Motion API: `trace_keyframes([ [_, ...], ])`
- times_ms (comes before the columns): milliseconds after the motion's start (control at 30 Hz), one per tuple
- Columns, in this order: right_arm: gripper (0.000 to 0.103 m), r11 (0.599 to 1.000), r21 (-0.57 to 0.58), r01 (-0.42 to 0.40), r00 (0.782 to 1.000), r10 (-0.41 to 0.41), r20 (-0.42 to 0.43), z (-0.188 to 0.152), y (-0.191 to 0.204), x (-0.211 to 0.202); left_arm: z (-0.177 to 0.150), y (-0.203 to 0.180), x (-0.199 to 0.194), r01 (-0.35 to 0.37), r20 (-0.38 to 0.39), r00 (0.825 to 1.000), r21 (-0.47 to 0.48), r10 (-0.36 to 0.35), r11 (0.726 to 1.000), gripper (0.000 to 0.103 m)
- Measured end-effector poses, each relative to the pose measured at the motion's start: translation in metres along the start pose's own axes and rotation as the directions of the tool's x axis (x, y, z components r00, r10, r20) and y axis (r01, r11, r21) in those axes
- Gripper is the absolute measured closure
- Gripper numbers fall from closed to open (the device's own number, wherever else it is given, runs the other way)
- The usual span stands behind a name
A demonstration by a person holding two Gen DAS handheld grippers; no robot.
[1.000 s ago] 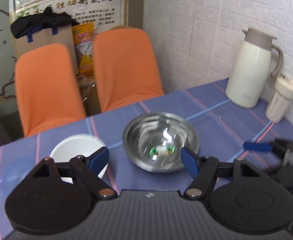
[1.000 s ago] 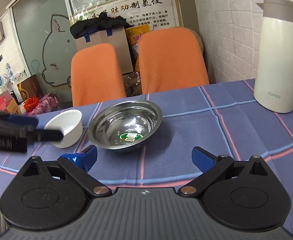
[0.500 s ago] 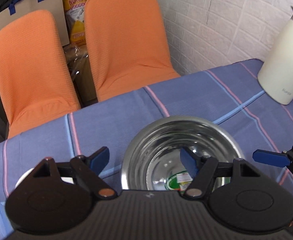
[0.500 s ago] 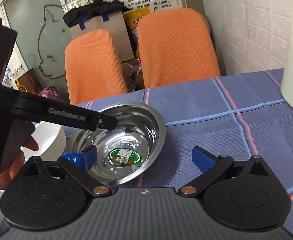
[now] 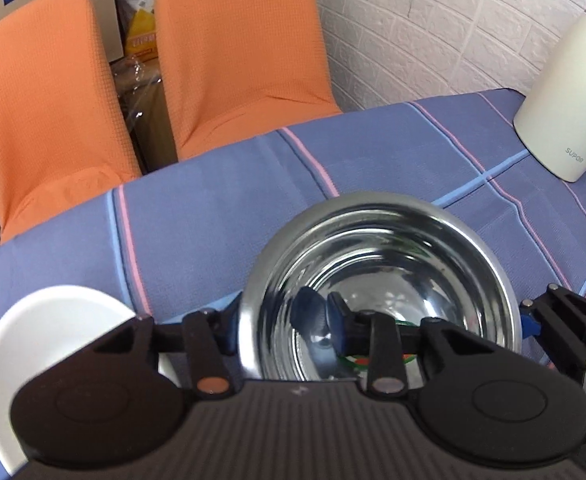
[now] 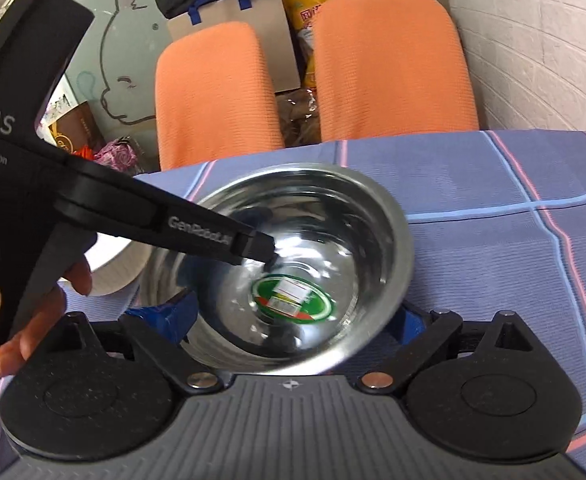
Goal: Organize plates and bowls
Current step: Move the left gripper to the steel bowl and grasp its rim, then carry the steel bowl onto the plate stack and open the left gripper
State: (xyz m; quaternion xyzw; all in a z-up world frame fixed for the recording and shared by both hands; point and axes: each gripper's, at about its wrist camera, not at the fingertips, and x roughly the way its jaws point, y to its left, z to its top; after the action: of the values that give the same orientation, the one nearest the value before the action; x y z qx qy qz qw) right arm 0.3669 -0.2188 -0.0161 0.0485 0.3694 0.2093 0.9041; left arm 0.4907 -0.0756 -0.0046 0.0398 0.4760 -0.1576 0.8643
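While the left gripper (image 5: pixel 281 326) pinches the steel bowl's (image 5: pixel 377 280) rim, the right gripper (image 6: pixel 293 320) spreads wide around it, beside the white bowl (image 5: pixel 49 328).

Two orange chairs (image 6: pixel 389 68) stand just behind the table's blue plaid tablecloth (image 5: pixel 221 216). A white brick wall (image 5: pixel 433 20) rises right of the chairs. Behind them sit a cardboard box (image 6: pixel 261 28), a yellow bag (image 5: pixel 137 4) and what looks like frosted glass bearing a cartoon outline (image 6: pixel 121 60).
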Motion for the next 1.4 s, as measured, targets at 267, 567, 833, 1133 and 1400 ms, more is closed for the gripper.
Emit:
trace_keyframes([
  [267,0.017,0.999,-0.038,0.027,1.000,-0.027,0.000,-0.005,0.021,-0.020,-0.006,-0.004,-0.022,0.021,0.019,1.000,-0.004,-0.020,1.000,0.071],
  [567,0.017,0.999,-0.003,0.041,0.999,-0.041,-0.006,-0.032,0.042,-0.072,-0.065,-0.044,-0.074,0.039,-0.010,0.999,0.023,-0.039,0.999,0.071],
  [833,0.016,0.999,0.040,0.037,0.998,-0.036,-0.045,-0.096,0.070,-0.124,-0.148,-0.070,-0.111,0.071,-0.055,0.996,0.055,-0.068,0.996,0.071],
  [1133,0.016,0.999,0.045,0.024,0.998,-0.021,-0.059,-0.132,0.089,-0.146,-0.194,-0.075,-0.135,0.076,-0.049,0.996,0.058,-0.073,0.995,0.069],
  [1400,0.016,0.999,0.046,-0.014,0.998,0.017,-0.067,-0.148,0.096,-0.149,-0.211,-0.078,-0.137,0.059,-0.054,0.997,0.079,-0.055,0.995,0.064],
])
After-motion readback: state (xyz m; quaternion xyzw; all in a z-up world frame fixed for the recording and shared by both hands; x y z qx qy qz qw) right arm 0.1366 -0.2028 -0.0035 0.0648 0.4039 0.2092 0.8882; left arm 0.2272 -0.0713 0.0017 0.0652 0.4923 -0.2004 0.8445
